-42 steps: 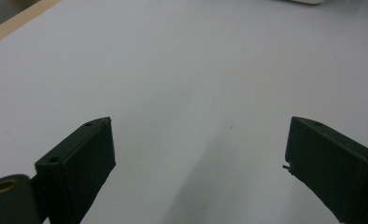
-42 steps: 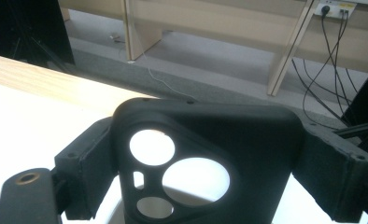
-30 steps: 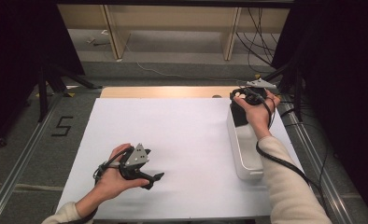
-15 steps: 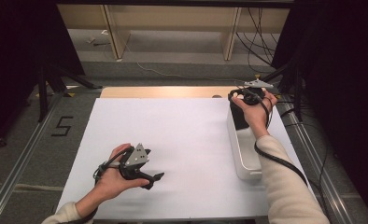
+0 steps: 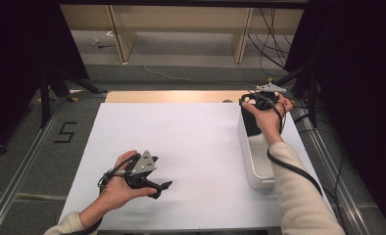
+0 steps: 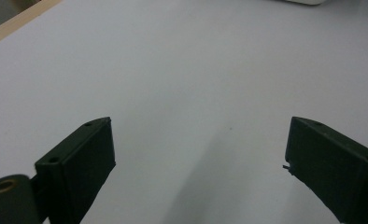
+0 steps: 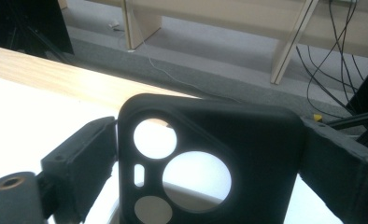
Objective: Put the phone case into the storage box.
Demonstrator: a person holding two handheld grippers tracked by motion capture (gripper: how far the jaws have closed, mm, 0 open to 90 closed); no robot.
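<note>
White table (image 5: 196,142) bears a white tray (image 5: 255,161); right gripper (image 7: 205,154) fingers clasp black phone case (image 7: 210,149), left gripper (image 6: 198,158) wide

We see L gripper (image 6: 198,163) jaws wide apart, nothing btwn them. White table (image 6: 182,70) surface below, bare. Wood edge strip (image 6: 14,25) top left corner. Bit of white object (image 6: 306,1) at top edge, can't ID.

Wooden table (image 5: 171,96); white sheet (image 5: 196,147) covers it; white tray (image 5: 255,161) at sheet's right edge.
</note>
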